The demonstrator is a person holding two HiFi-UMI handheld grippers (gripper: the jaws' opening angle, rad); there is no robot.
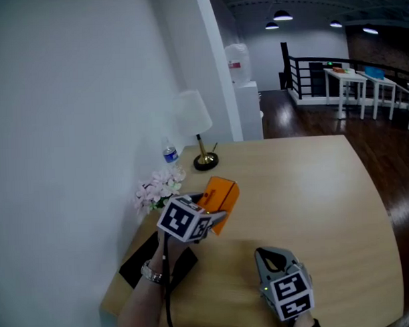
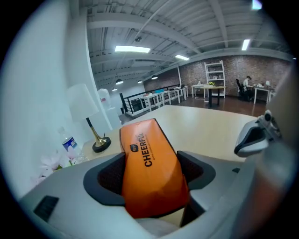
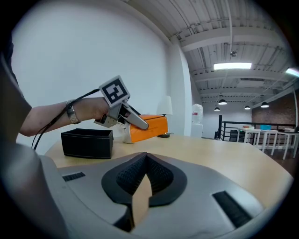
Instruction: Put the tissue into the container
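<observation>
An orange tissue pack sits lengthwise between the jaws of my left gripper, with both dark pads pressed against its sides. In the head view the pack is at the left of the wooden table with my left gripper shut on it. The black open container lies nearer the table's front left corner, partly hidden under my forearm. In the right gripper view the pack is just beyond the container. My right gripper hovers at the front centre, shut and holding nothing.
Along the white wall at the left stand a white-shaded lamp, a water bottle and pale pink flowers. The wooden table spreads to the right. A water dispenser and railings lie beyond the table's far edge.
</observation>
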